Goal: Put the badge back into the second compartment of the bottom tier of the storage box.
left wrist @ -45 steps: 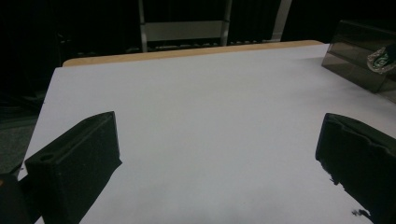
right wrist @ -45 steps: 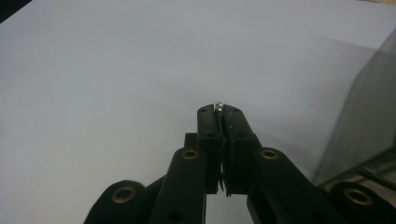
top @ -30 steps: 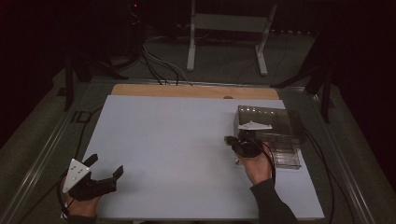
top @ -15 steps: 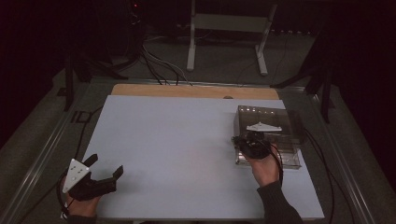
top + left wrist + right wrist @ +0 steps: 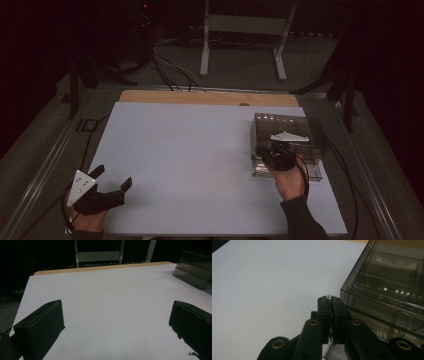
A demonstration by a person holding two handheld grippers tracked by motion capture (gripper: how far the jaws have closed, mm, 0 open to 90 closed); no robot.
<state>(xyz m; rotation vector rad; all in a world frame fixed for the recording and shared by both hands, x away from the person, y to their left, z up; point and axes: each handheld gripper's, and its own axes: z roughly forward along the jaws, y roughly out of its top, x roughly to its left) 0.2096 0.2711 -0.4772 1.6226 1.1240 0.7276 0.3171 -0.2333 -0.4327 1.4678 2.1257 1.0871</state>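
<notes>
1. Nearest the person, the left gripper (image 5: 107,189) sits at about 7 o'clock on the white worktop (image 5: 190,160), where it was a second ago. Its fingers (image 5: 40,327) are spread wide apart with nothing between them, so I judge it is waiting.

2. Further in, at about 4 o'clock, the right gripper (image 5: 274,156) has moved forward and rightward over the last second, from just left of the box to its near left corner. The right gripper view shows its fingers (image 5: 324,315) pressed together, with a tiny shiny thing (image 5: 328,295) pinched at the tips (too small to say what it is).

3. Just beyond, the smoky transparent box (image 5: 287,145) stands at about 3 o'clock near the worktop's right edge. It has not shifted. Inside, pale glinting pieces (image 5: 387,291) lie in rows, and its clear base drawer (image 5: 300,170) shows below the dark lid.

4. That advance suggests the pinched piece belongs to the box, being either lifted from it or carried to it. I cannot tell which, nor whether the fingertips touch the box wall.
</notes>
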